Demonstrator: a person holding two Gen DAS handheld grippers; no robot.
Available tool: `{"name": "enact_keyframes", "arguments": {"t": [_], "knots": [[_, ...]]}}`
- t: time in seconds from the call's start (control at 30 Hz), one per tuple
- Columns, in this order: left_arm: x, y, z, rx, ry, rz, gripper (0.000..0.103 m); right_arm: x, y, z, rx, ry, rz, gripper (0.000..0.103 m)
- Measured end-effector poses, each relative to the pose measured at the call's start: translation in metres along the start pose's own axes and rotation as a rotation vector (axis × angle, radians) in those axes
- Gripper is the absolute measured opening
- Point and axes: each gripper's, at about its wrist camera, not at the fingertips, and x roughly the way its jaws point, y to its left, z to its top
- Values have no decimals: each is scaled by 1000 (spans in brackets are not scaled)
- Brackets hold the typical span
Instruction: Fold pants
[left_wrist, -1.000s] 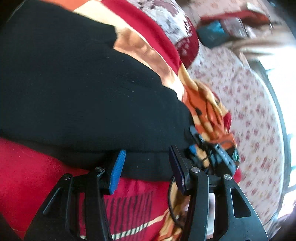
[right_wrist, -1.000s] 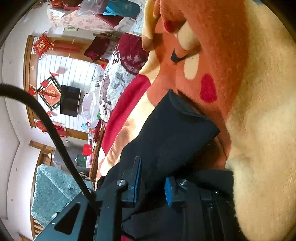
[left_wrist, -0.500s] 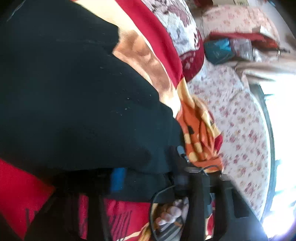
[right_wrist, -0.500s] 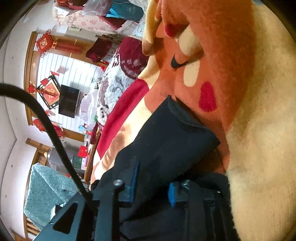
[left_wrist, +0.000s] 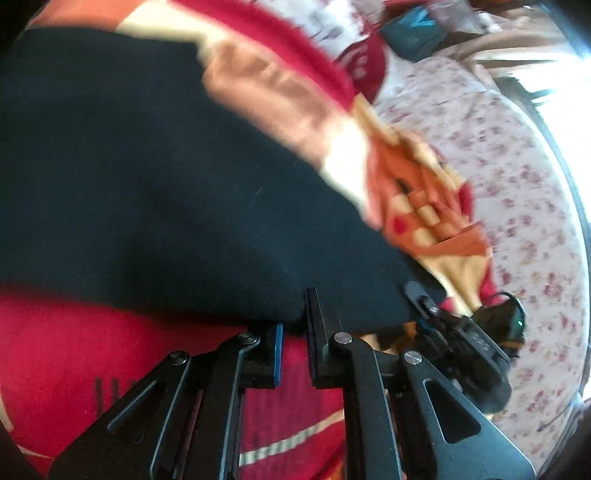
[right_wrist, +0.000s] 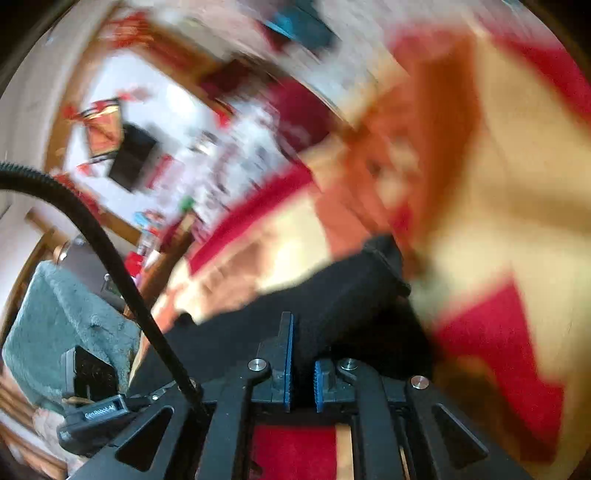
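Black pants (left_wrist: 147, 184) lie spread on a red, orange and cream blanket (left_wrist: 74, 350). My left gripper (left_wrist: 295, 314) is at their near edge, its jaws closing on the hem, which is pinched between the pads. Just to its right, my right gripper (left_wrist: 421, 306) grips the same edge. In the blurred right wrist view, the right gripper (right_wrist: 302, 339) has its jaws closing on a fold of the pants (right_wrist: 351, 295), with black cloth between the blue pads.
A floral sheet (left_wrist: 517, 184) covers the bed to the right of the blanket. A dark red cushion (left_wrist: 362, 66) and a teal bag (left_wrist: 413, 29) lie far back. A black cable (right_wrist: 110, 251), a teal fluffy cover (right_wrist: 55, 314) and a wall TV (right_wrist: 133, 158) are on the left.
The left jaws went from wide apart to pinched on the pants' hem. The right jaws narrowed on the cloth, and the right view swung and blurred as that hand rose.
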Motion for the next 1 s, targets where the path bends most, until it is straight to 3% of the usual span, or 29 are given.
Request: {"name": "enact_keyframes", "arguments": {"t": [0.13,0.43,0.53,0.63,0.7,0.77,0.83,0.9,1.0], "knots": [[-4,-2,-3,39,-14,9,8,-3,-5,-13,-31,21,-32,7],[-19,-9,-9,104,-43,34,8,-21,5,-15,-38,0,14,7],[-6,-5,-12,100,-32,75,8,-17,-5,-19,-30,26,-54,8],[-8,-6,-15,117,-31,87,9,-12,-20,-21,77,61,-79,28],[-12,-11,-18,154,-21,122,15,-17,-18,-20,85,54,-75,35],[-22,-13,-24,183,-23,142,32,-25,-7,-22,59,50,-46,35],[-36,-9,-29,185,-33,131,36,-30,4,-24,16,58,-43,39],[-59,-1,-29,159,-83,121,38,-29,19,-27,-44,80,-26,41],[-91,21,-26,81,-156,128,50,-18,50,-31,-159,134,60,41]]}}
